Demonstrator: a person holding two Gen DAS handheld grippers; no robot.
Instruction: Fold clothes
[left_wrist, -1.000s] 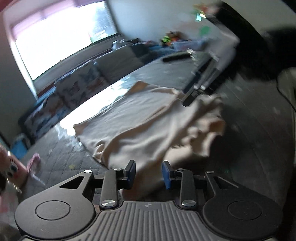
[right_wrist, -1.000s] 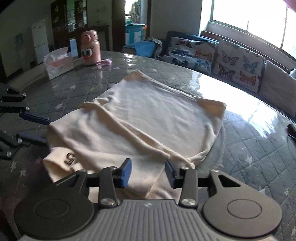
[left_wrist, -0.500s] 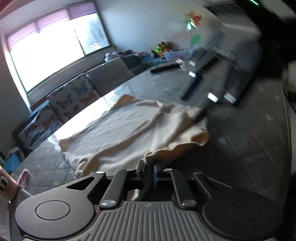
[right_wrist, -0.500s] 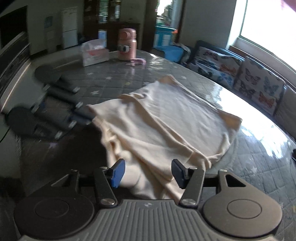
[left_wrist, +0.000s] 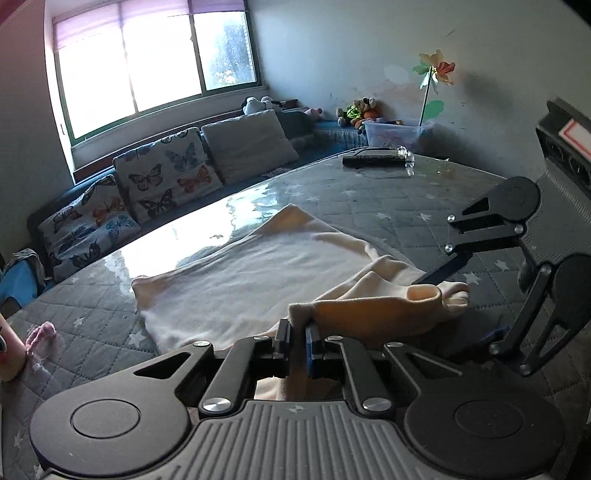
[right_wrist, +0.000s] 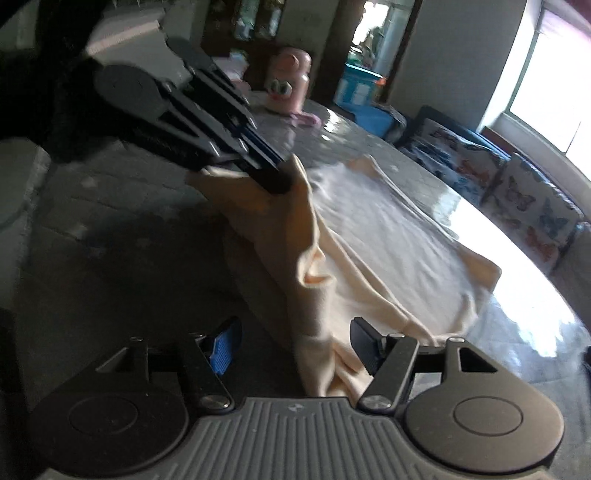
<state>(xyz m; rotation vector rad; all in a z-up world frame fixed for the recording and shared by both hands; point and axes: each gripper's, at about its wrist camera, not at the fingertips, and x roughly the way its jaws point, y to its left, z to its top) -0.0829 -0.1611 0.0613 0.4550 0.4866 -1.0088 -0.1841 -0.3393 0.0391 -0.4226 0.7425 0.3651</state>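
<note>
My left gripper (left_wrist: 298, 341) pinches the cream knit garment's (left_wrist: 251, 280) raised edge for folding, while my right gripper (right_wrist: 293, 349), jaws just widening, straddles cloth ungripped.

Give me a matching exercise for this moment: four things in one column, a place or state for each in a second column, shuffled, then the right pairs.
Things:
1. left gripper
2. right gripper
3. pink bottle
4. remote control

Places or states:
A. standing at the far end of the table
B. shut on a corner of the cream garment
C. lying near the table's far edge, below the pinwheel
D. jaws apart, cloth between them, not pressed

Pairs: 1-B, 2-D, 3-A, 4-C
</note>
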